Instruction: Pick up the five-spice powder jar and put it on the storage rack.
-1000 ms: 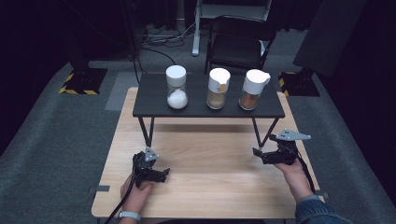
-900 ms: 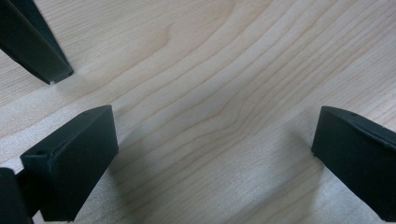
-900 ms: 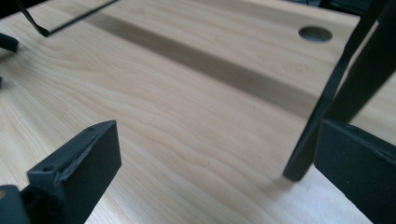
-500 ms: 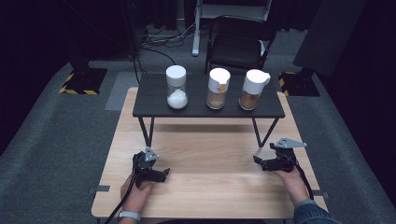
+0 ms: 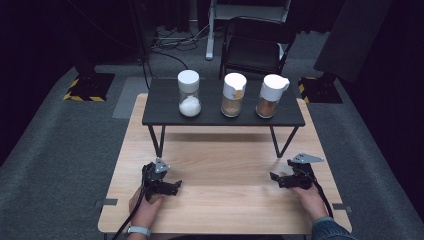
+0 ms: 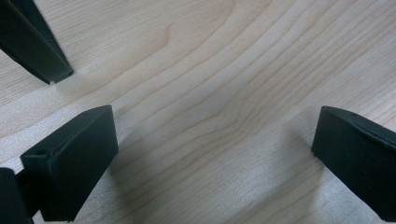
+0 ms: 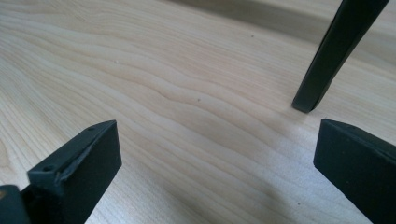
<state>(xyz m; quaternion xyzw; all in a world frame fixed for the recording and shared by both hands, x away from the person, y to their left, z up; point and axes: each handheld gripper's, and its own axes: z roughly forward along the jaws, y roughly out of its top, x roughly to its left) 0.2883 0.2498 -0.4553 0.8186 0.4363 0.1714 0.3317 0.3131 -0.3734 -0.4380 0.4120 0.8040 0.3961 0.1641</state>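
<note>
Tools are resting low over the wooden worktop [image 5: 225,175], one in each of the person's hands. The left tool [image 5: 175,186] is sitting near the front left of the worktop, its jaws spread wide and holding nothing; in the left gripper view bare wood grain is lying between them, and the foot of a black leg [image 6: 44,65] of the small shelf is standing on the wood just beyond the left jaw. The right tool [image 5: 274,178] is sitting near the front right, its jaws also gaping wide and empty; in the right gripper view the foot of another black leg [image 7: 310,95] is standing on the wood ahead, towards the right jaw.

Well apart from both tools, a black shelf [image 5: 160,107] is standing across the far half of the worktop, carrying three white-capped jars in a row. The left jar [image 5: 189,95] is holding something white, the middle jar [image 5: 233,96] a tan filling, and the right jar [image 5: 270,97] a darker brown one. Neither tool is touching any jar.
</note>
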